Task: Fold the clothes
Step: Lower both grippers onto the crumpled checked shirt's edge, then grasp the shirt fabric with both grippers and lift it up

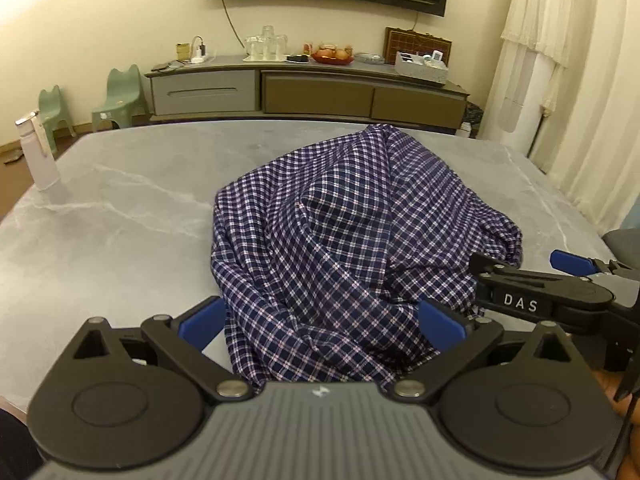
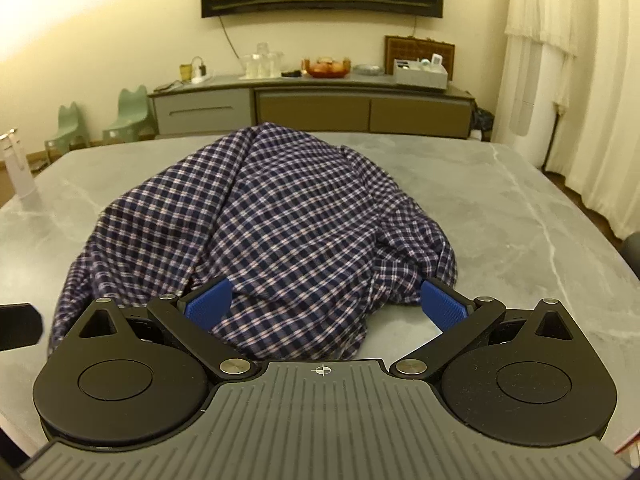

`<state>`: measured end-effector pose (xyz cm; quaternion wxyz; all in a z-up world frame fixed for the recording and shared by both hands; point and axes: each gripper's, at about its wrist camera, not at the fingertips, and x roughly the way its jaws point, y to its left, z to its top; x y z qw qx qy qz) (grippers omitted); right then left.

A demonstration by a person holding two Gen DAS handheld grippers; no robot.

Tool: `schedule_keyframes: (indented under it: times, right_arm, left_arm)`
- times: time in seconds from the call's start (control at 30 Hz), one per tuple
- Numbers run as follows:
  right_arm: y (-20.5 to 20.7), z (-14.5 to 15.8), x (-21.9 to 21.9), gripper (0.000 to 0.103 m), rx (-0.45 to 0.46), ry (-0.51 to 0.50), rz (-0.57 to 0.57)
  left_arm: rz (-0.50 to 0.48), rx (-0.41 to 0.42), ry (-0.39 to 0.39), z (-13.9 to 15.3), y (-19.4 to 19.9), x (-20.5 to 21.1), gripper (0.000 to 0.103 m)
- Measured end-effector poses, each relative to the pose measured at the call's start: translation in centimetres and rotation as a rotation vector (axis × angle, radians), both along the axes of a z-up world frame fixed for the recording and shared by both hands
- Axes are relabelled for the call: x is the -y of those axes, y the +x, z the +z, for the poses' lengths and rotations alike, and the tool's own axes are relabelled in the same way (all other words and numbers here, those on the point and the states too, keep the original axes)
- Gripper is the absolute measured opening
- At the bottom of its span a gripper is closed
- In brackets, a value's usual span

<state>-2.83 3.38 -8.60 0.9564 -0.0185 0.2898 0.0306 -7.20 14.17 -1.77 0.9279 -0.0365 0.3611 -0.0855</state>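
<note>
A navy and white checked shirt lies crumpled in a heap on the grey marble table. My left gripper is open, its blue pads on either side of the heap's near edge, with cloth lying between them. In the right wrist view the same checked shirt fills the middle of the table, and my right gripper is open around the shirt's near hem. The right gripper also shows from the side at the right of the left wrist view, close to the heap.
A white bottle stands near the table's far left corner. Beyond the table are a low sideboard with glasses and a fruit bowl, two green children's chairs, and white curtains at the right. A dark chair edge shows at the right.
</note>
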Motion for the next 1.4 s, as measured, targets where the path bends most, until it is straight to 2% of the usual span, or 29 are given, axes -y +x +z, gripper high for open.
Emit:
schedule_keyframes:
  times: [0.1, 0.27, 0.33, 0.5, 0.67, 0.83, 0.87, 0.9, 0.93, 0.97, 1.0, 1.03, 1.07, 1.1, 1.27, 1.3, 1.33, 1.37, 1.4]
  right_arm:
    - [-0.6, 0.8, -1.0, 0.103, 0.003, -0.042, 0.007]
    - [0.1, 2.0, -2.4, 0.103, 0.0, -0.099, 0.031]
    - [0.6, 2.1, -2.6, 0.103, -0.011, -0.094, 0.032]
    - [1.3, 1.5, -2.6, 0.103, -0.028, -0.067, 0.023]
    - [1.3, 1.2, -2.2, 0.103, -0.038, -0.027, 0.01]
    - [1.5, 0.7, -2.1, 0.103, -0.048, -0.015, 0.009]
    - [1.6, 0.6, -2.2, 0.103, -0.05, -0.019, 0.01]
    - [1.7, 0.6, -2.3, 0.103, -0.052, -0.024, 0.012]
    - [1.9, 0.5, -2.4, 0.102, -0.053, -0.03, 0.013]
    - [2.1, 0.5, -2.4, 0.098, -0.054, -0.036, 0.012]
    - [2.2, 0.4, -2.4, 0.083, -0.056, -0.04, 0.012]
    - [2.4, 0.2, -2.4, 0.069, -0.062, -0.038, 0.014]
    - [2.6, 0.1, -2.3, 0.029, -0.071, -0.031, 0.014]
    - [2.9, -0.1, -2.2, 0.002, -0.081, -0.023, 0.013]
    - [4.4, -1.1, -1.8, 0.002, -0.129, 0.016, 0.006]
    - [4.7, -1.3, -1.7, 0.007, -0.138, 0.024, 0.005]
    - [5.0, -1.5, -1.6, 0.012, -0.148, 0.032, 0.004]
    - [5.3, -1.6, -1.5, 0.033, -0.153, 0.034, 0.001]
    - [5.5, -1.6, -1.5, 0.07, -0.149, 0.03, -0.001]
  left_arm:
    - [0.008, -0.011, -0.022, -0.8, 0.4, -0.8, 0.103]
    - [0.054, -0.059, -0.038, -2.1, 2.7, 0.8, 0.103]
    - [0.058, -0.068, -0.022, -2.9, 3.1, 1.8, 0.103]
    - [0.049, -0.09, -0.025, -3.4, 2.7, 0.1, 0.103]
    - [0.051, -0.105, -0.008, -3.6, 3.3, 1.8, 0.103]
    - [0.031, -0.118, -0.019, -3.5, 4.0, 3.0, 0.093]
    - [0.025, -0.118, -0.025, -3.5, 4.1, 3.0, 0.09]
    - [0.019, -0.117, -0.03, -3.5, 4.2, 3.1, 0.078]
    - [0.015, -0.116, -0.025, -3.5, 4.3, 3.5, 0.059]
    - [0.012, -0.115, -0.019, -3.5, 4.5, 3.9, 0.047]
    - [0.008, -0.113, -0.012, -3.5, 4.7, 4.3, 0.017]
    - [0.017, -0.107, -0.002, -3.6, 4.8, 4.7, 0.002]
    - [0.027, -0.101, 0.008, -3.7, 5.0, 5.0, 0.0]
    - [0.027, -0.096, 0.013, -3.8, 5.1, 5.0, 0.0]
    - [0.023, -0.124, 0.02, -4.3, 6.6, 5.0, 0.003]
    - [0.028, -0.133, 0.022, -4.5, 6.9, 4.9, 0.013]
    - [0.04, -0.14, 0.024, -4.4, 7.4, 5.4, 0.043]
    - [0.056, -0.126, 0.024, -4.4, 7.4, 5.4, 0.064]
    - [0.073, -0.109, 0.025, -4.5, 7.4, 5.2, 0.096]
